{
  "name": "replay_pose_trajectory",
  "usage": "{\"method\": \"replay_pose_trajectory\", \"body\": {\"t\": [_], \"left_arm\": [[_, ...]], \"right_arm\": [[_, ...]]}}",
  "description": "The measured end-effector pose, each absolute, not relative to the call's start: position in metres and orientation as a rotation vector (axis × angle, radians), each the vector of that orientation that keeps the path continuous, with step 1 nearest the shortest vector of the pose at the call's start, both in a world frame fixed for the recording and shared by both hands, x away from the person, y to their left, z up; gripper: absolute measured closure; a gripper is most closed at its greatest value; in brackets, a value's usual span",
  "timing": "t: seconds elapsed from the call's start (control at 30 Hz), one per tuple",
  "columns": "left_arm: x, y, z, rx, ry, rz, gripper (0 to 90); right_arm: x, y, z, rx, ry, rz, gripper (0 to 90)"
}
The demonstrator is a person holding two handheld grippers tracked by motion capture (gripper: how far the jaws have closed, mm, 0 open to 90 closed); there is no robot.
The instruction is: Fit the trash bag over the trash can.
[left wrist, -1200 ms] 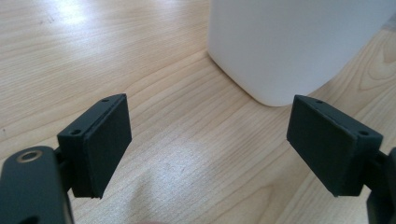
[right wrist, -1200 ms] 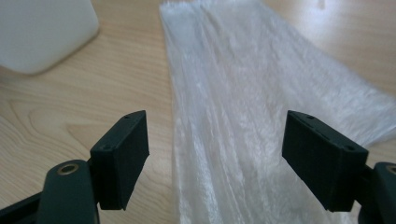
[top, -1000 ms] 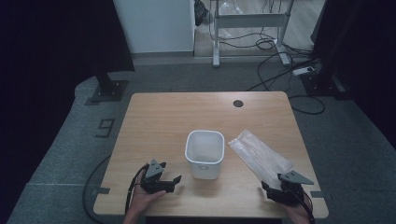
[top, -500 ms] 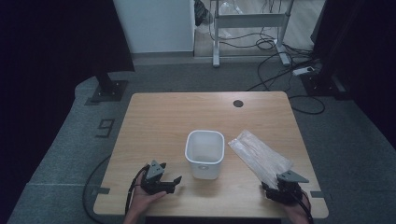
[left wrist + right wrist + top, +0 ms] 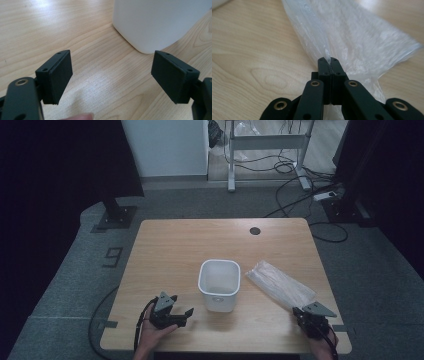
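Jaws pinch plastic bag (image 5: 352,37) edge.

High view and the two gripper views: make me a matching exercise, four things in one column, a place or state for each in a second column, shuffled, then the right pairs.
Things:
1. white bin
2. clear plastic bag
3. left gripper
4. right gripper

Places or states:
A. jaws wide apart, nothing between them
B. stands upright near the middle of the table
C. jaws just closed, pinching thin film
D. lies flat on the wood, right of the bin

Pairs: 1-B, 2-D, 3-A, 4-C
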State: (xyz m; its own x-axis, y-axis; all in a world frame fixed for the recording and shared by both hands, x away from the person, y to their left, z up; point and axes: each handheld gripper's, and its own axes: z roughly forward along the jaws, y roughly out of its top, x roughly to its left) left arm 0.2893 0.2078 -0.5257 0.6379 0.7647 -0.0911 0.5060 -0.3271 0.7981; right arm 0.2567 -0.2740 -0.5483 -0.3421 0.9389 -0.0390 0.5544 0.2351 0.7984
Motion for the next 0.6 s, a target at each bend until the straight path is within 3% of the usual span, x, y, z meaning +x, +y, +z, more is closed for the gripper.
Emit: {"method": "replay_pose_trajectory", "body": {"t": [0.6], "left_arm": [[0.288,0.206,-0.475,1.918,0.993,0.405,22.2]], "right_arm": [[0.238,-0.276,-0.505,1.256,1.847,1.137,89.0]]}}
